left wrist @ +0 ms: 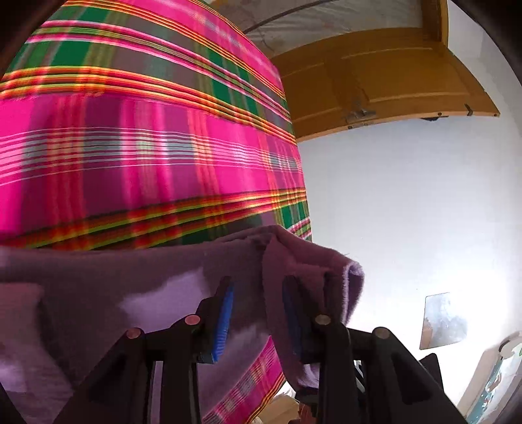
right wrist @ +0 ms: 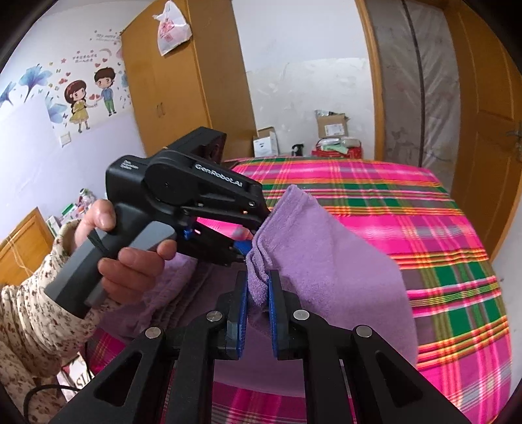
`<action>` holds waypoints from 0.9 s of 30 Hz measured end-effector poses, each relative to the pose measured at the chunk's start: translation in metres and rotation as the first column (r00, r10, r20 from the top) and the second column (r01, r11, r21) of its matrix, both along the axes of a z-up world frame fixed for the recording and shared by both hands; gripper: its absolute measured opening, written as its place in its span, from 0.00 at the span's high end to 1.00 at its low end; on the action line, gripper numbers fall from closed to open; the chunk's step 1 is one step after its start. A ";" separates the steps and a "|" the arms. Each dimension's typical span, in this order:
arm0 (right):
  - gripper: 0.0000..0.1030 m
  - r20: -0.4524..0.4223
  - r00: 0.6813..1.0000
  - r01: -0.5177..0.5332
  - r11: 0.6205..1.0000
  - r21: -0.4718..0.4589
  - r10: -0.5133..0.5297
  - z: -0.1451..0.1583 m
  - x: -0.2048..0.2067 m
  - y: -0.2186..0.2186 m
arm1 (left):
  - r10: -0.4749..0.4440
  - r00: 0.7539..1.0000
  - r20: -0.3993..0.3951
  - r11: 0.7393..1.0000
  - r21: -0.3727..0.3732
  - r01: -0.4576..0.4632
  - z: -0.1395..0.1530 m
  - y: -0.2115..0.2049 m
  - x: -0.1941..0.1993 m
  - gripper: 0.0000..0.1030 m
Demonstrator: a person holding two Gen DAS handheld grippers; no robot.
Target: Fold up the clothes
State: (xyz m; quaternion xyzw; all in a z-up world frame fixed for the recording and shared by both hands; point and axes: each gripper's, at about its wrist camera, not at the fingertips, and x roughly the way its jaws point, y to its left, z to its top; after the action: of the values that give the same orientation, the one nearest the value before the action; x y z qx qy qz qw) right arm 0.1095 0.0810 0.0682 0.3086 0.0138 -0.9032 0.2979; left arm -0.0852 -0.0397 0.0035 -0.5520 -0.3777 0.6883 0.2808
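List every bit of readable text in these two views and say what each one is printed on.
"GenRobot.AI": white lettering on the side of the left gripper.
Small white print on the rear of that gripper's housing: too small to read.
Wall stickers above the cartoon couple: script lines, too blurred to read.
White plastic bag hanging on the wardrobe: red print, unreadable.
Bag at the lower left: large letters "SI", cut off.
Left wrist view: no text.

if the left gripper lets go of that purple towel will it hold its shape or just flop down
Probably flop. The purple towel drapes and sags in soft folds, so it looks limp, not stiff. Its fuzzy pile should keep it from sliding out of the right gripper, whose blue pads pinch a bunched edge. The left gripper stands open around a fold, so that side would likely drop onto the plaid bedspread.
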 end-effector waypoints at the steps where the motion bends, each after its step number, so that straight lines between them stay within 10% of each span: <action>1: 0.89 0.007 1.000 -0.005 1.000 0.001 0.005 -0.003 0.000 -0.003 | 0.012 1.000 0.002 1.000 0.001 -0.012 -0.001 -0.004 0.001 0.70; 18: 0.89 0.089 0.996 -0.031 0.999 0.004 0.031 -0.034 -0.007 -0.030 | 0.060 0.998 0.035 0.998 -0.005 -0.060 -0.014 -0.039 0.018 0.69; 27: 0.89 0.149 0.986 -0.068 0.998 -0.008 0.069 -0.053 -0.010 -0.039 | 0.153 0.987 -0.049 0.978 -0.136 -0.158 0.007 -0.055 0.027 0.69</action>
State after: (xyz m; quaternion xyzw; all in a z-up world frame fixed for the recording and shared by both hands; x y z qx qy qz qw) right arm 0.0996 0.0421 0.0151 0.3744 0.0008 -0.8668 0.3294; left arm -0.0581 -0.0944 0.0104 -0.5257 -0.3651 0.7435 0.1940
